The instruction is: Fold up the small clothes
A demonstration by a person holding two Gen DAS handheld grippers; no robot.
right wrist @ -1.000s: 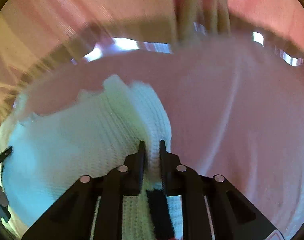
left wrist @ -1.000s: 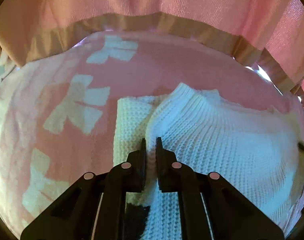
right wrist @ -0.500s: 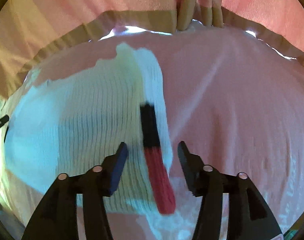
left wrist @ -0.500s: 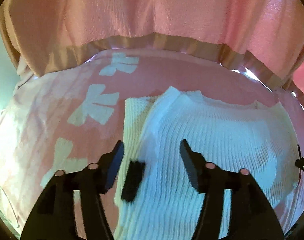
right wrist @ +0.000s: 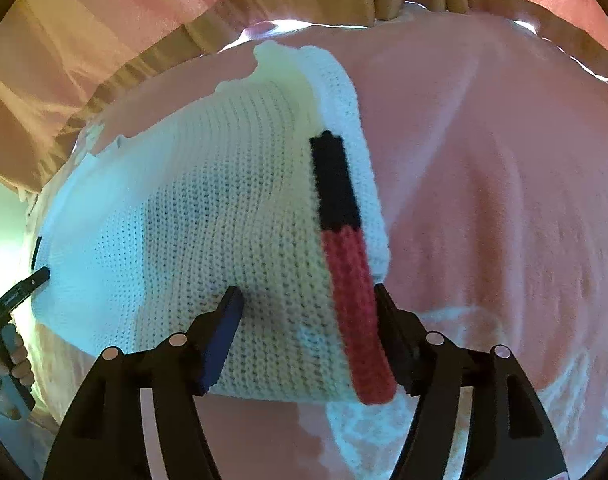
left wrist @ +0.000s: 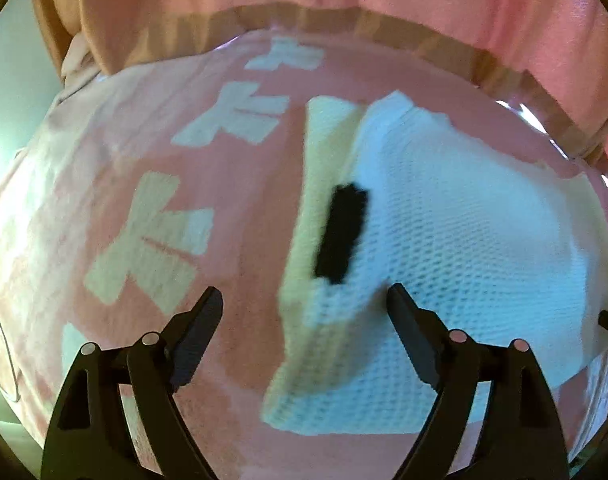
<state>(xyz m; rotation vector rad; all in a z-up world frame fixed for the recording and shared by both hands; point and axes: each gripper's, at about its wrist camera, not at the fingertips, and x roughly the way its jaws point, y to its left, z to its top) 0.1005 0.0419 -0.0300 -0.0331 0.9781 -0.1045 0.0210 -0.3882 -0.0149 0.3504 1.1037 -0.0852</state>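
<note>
A white knitted garment [left wrist: 456, 232] lies folded on a pink cloth, also filling the right wrist view [right wrist: 207, 208]. Its left edge carries a black patch [left wrist: 342, 234]; its right edge carries a black and red stripe [right wrist: 346, 256]. My left gripper [left wrist: 304, 312] hovers over the garment's near left corner, jaws opening, pads clear of the knit. My right gripper [right wrist: 306, 308] hangs above the near right edge with the red stripe end between its fingers, jaws opening, nothing pinched. The tip of the other gripper [right wrist: 27, 284] shows at the garment's far left in the right wrist view.
The pink cloth [left wrist: 103, 208] has pale bow-shaped patterns and covers the whole surface, plain pink on the right [right wrist: 496, 184]. A pink curtain with a tan band [left wrist: 344, 20] hangs behind. A person's hand [right wrist: 7, 364] holds the other gripper's handle.
Both grippers went from shut on the garment's folded edge to open and drew back toward the near side. The garment's edge dropped flat, showing the black patch and the red stripe.
</note>
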